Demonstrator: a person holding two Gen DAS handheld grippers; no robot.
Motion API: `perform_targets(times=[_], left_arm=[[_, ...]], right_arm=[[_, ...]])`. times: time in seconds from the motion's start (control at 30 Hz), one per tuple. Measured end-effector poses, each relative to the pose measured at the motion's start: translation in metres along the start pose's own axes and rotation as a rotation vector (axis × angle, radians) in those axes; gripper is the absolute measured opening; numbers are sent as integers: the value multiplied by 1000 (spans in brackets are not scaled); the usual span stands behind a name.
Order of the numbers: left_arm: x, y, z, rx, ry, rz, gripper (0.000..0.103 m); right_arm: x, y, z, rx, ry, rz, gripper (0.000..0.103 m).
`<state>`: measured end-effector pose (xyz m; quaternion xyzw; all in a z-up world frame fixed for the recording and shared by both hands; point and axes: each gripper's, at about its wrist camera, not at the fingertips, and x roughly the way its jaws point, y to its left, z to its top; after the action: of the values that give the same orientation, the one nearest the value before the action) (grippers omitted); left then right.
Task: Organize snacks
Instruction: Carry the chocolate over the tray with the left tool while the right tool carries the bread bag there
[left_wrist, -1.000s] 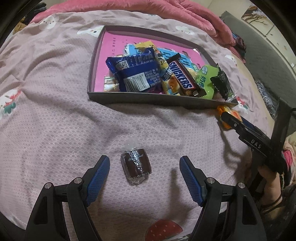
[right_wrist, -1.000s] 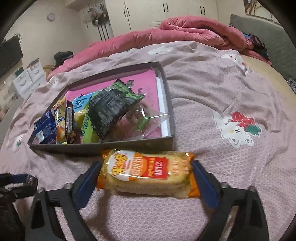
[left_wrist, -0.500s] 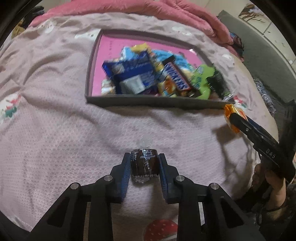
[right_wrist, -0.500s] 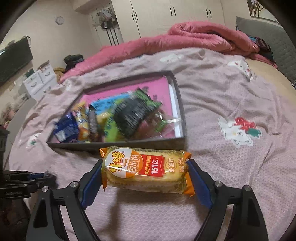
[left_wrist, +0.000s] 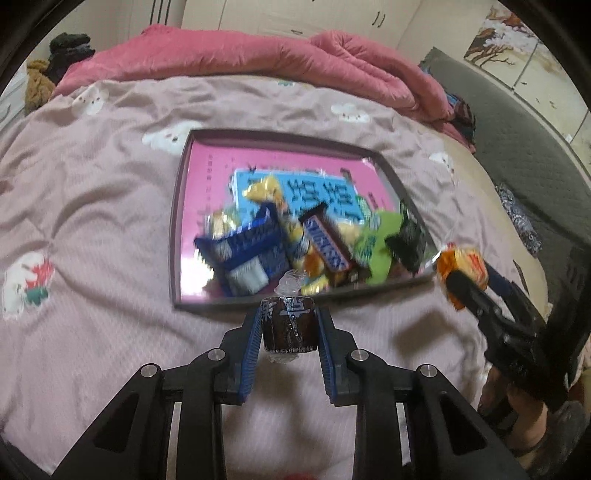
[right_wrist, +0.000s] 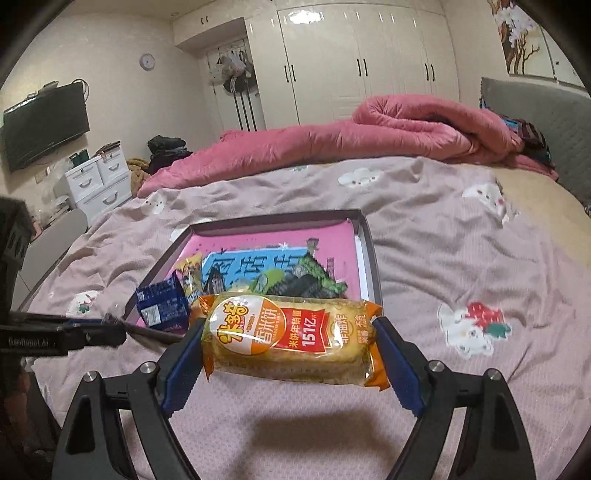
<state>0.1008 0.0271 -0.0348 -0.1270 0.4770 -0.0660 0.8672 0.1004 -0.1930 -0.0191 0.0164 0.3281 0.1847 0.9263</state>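
Observation:
My left gripper (left_wrist: 289, 325) is shut on a small dark brown wrapped candy (left_wrist: 289, 323) and holds it above the bedspread, just short of the tray's near rim. The grey tray (left_wrist: 177, 229) with a pink floor holds several snacks, among them a Snickers bar (left_wrist: 327, 245) and a blue packet (left_wrist: 247, 251). My right gripper (right_wrist: 290, 338) is shut on an orange rice-cracker packet (right_wrist: 291, 338), lifted above the bed near the tray's near rim (right_wrist: 369, 258). The right gripper and its packet also show in the left wrist view (left_wrist: 461, 273).
A rolled pink quilt (right_wrist: 388, 136) lies across the far side of the bed. The pink bedspread (left_wrist: 92, 221) surrounds the tray. White wardrobes (right_wrist: 351, 62), a drawer unit (right_wrist: 96, 184) and a wall TV (right_wrist: 44, 122) stand beyond the bed.
My left gripper closed on the brown candy and lifted it toward the tray. My right gripper rose with the rice-cracker packet and moved toward the tray.

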Motion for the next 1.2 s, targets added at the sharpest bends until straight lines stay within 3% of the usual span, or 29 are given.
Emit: perform_targets(times=[0.4, 0.8, 1.2], left_arm=[[19, -11, 30, 10, -30, -4, 30], [53, 0, 37, 7, -1, 26, 29], [59, 6, 42, 31, -26, 28, 29]], right_arm=[[16, 3, 6, -30, 3, -1, 87], [51, 25, 11, -116, 16, -3, 87], [70, 46, 13, -217, 9, -30, 87]])
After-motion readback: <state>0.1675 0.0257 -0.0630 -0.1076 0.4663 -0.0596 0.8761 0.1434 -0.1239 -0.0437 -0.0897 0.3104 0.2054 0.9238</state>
